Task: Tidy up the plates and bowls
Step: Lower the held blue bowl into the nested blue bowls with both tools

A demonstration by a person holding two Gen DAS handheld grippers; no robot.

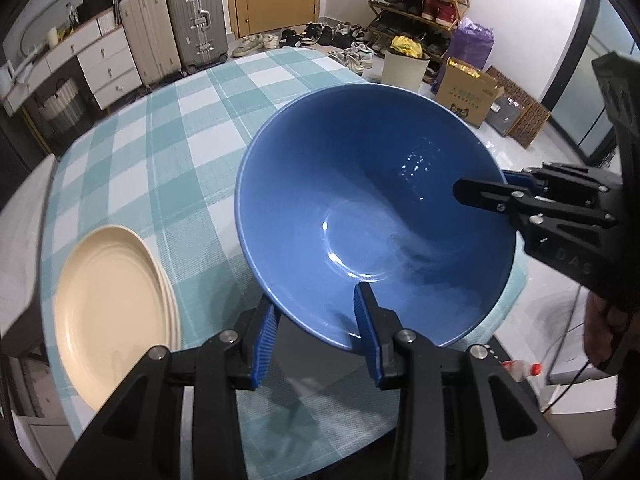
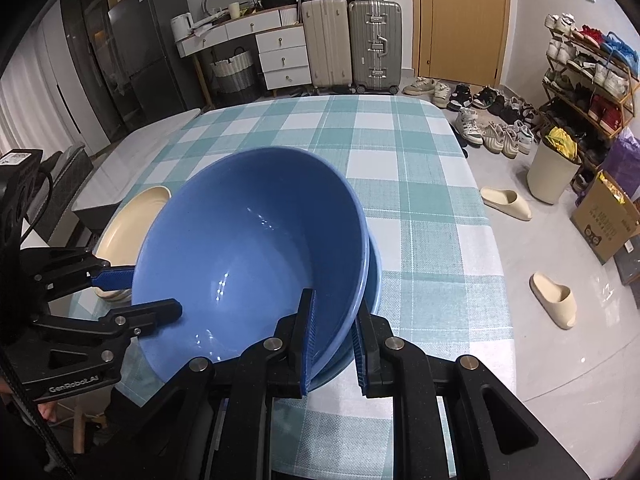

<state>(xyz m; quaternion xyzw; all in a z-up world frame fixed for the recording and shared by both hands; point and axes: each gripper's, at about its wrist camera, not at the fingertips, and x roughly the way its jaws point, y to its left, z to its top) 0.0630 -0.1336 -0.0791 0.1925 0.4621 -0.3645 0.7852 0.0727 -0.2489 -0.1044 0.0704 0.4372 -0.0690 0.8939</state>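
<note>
Round-cornered table point(image 2: 420, 208) being covered by woven teal-and-white checked cloth; hard-shell suitcases point(image 2: 352, 48) and shoe rack point(image 2: 588, 80) being seen behind.

Glossy blue bowl point(image 2: 248, 264), deep and round, smooth glazed, being held tilted above near table edge; second blue bowl point(image 2: 374, 276) being glimpsed nested beneath it.

Right gripper point(image 2: 334, 344) being kept clenched on bowl rim, ribbed blue pads either side of wall. Left gripper point(image 1: 320, 340) being held astride opposite rim, jaws part-spread; contact cannot be told.

Matte cream plates point(image 1: 112, 296), stacked, being left flat on cloth beside bowl.
</note>
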